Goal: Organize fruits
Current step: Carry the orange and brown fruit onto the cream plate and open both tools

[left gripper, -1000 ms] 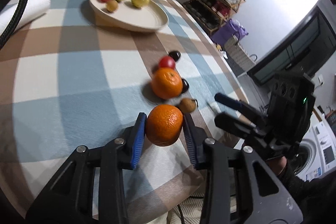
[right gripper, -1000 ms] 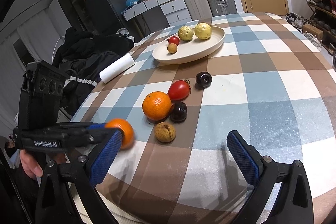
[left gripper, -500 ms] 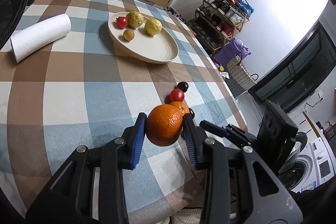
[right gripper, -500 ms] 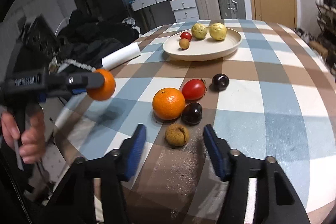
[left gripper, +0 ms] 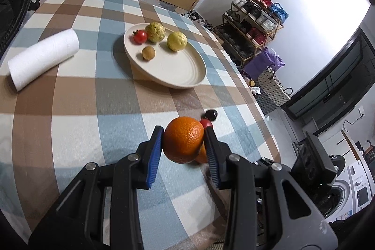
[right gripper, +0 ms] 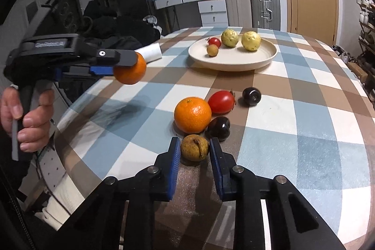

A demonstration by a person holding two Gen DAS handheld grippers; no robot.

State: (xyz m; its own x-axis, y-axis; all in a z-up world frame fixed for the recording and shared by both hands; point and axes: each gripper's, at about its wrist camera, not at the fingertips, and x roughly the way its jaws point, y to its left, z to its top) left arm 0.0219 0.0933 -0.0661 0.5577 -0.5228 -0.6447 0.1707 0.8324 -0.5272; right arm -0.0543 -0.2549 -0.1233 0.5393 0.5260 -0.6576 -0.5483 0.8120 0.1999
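My left gripper (left gripper: 183,147) is shut on an orange (left gripper: 183,142) and holds it above the checked table; it also shows in the right wrist view (right gripper: 130,69). My right gripper (right gripper: 195,151) has its jaws around a small brown fruit (right gripper: 194,147) that rests on the table, with small gaps at both pads. A second orange (right gripper: 192,114), a red tomato (right gripper: 221,101) and two dark plums (right gripper: 251,96) (right gripper: 218,128) lie just beyond it. A cream plate (left gripper: 178,67) holds two yellow-green fruits, a small tomato and a small brown fruit.
A white paper towel roll (left gripper: 44,57) lies left of the plate. The round table's edge (right gripper: 70,156) is close on the left and front. Suitcases, drawers and a door stand beyond the table; a shoe rack is to the right.
My left gripper has lifted the orange higher and carried it toward the plate. My right gripper has narrowed from wide open and moved in around the small brown fruit.
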